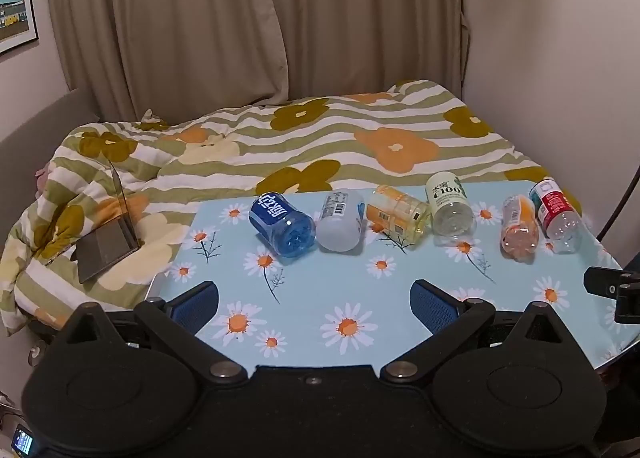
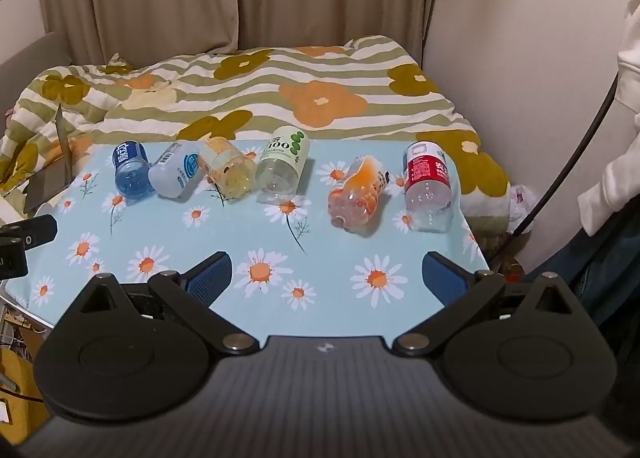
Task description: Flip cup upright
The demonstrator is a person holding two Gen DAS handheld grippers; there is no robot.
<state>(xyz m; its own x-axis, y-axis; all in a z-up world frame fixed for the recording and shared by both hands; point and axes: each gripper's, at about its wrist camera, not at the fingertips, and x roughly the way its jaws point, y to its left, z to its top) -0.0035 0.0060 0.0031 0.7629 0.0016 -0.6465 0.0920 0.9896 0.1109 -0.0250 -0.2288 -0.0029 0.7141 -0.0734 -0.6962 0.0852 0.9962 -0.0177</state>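
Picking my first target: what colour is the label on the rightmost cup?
Red label, clearest in right wrist view.

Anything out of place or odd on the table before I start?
All six cups lie on their sides in a row: blue, white, yellow, green, orange and red. The orange one looks crumpled. No spill shows. Both tools are open and empty.

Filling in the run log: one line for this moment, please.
stage: before first grasp | left gripper: open, empty | right gripper: open, empty | six cut plastic bottle cups: on their sides, daisy-print table | upright: none
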